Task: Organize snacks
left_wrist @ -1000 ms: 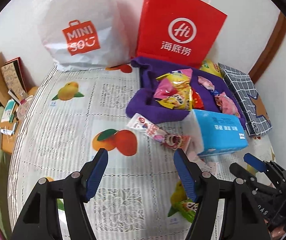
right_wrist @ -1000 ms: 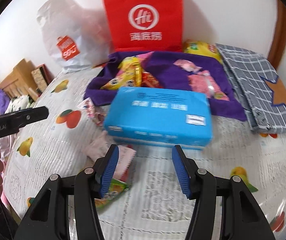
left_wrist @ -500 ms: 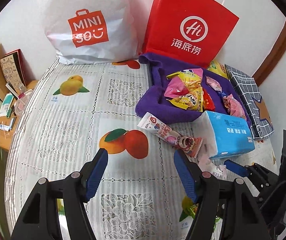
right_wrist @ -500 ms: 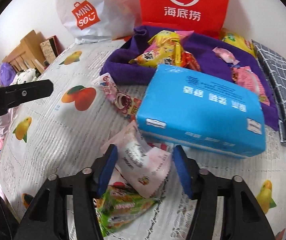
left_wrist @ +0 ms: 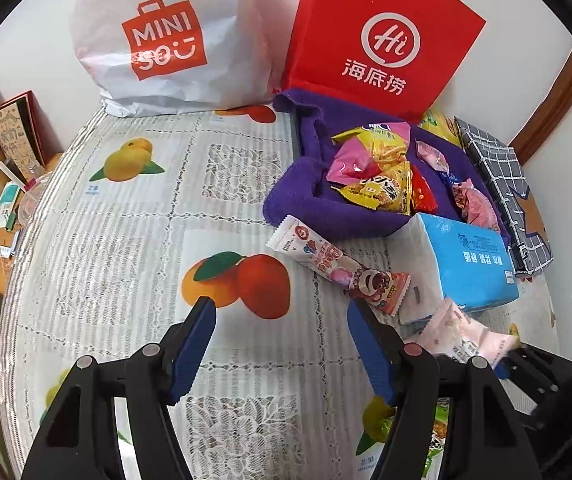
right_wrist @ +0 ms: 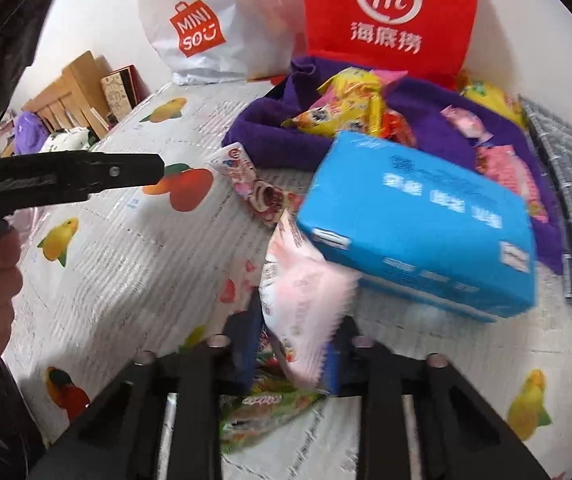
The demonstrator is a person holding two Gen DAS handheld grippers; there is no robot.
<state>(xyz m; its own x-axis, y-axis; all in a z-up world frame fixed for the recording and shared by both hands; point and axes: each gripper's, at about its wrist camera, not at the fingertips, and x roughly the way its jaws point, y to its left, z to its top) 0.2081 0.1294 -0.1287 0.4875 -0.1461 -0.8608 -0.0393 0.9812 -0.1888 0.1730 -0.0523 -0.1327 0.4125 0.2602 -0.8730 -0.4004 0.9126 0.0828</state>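
My right gripper (right_wrist: 290,346) is shut on a pale pink snack packet (right_wrist: 302,292), which stands up between its blue pads beside a blue tissue pack (right_wrist: 418,228). In the left wrist view the same pink packet (left_wrist: 462,336) is at the lower right. My left gripper (left_wrist: 279,312) is open over the fruit-print tablecloth (left_wrist: 133,264), with nothing between its fingers. A long white and pink bear-print packet (left_wrist: 338,268) lies just ahead of its right finger. Several more snacks are piled on a purple towel (left_wrist: 298,200) behind it.
A green snack packet (right_wrist: 261,408) lies under my right gripper. A white shopping bag (left_wrist: 165,40) and a red paper bag (left_wrist: 378,40) stand against the back wall. A checked cloth (left_wrist: 502,184) lies at the right, and boxes and clutter (left_wrist: 13,148) are off the left edge.
My right gripper has shut on the pink packet, which lay flat between its open fingers half a second ago and now stands raised. My left gripper stays open and has crept forward a little.
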